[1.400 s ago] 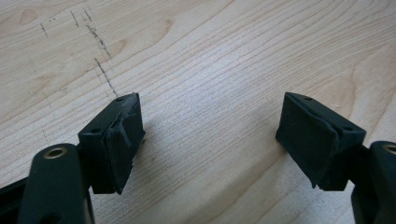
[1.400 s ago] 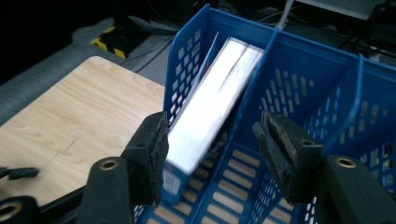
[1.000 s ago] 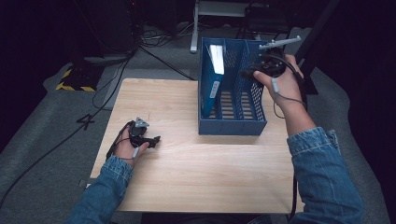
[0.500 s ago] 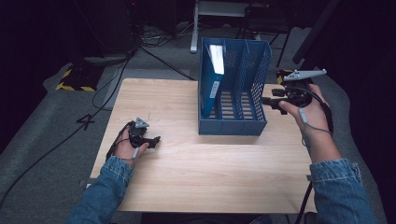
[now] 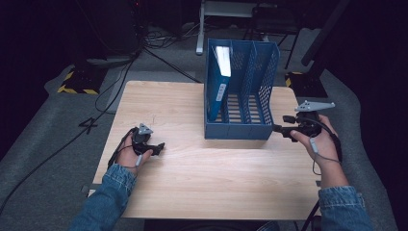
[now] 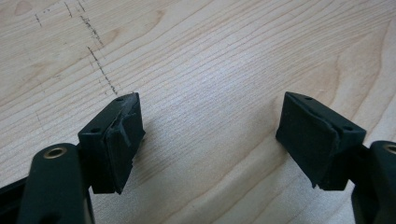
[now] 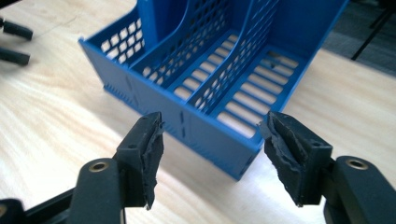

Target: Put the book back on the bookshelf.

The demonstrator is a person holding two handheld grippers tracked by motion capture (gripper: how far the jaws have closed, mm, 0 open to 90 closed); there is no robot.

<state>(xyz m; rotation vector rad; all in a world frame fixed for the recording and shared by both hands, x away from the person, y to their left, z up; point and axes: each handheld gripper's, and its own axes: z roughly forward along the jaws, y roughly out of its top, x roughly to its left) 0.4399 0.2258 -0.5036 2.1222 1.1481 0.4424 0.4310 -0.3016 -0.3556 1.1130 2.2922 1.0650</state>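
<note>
**No legible writing in view**

The blue folder (image 5: 219,82) standing in the left compartment of the blue file rack (image 5: 240,130) carries a pale label on its spine, seen from the high view, but its print is too small and blurred to read. The white patch at the folder's top edge is glare or a blank sheet; which one cannot be told. The table (image 6: 210,56) bears thin dark pencil-like strokes and dashes in the left gripper view; they form no letters or numbers. The rack's walls show plain perforations, with no brand or marking legible.
</note>
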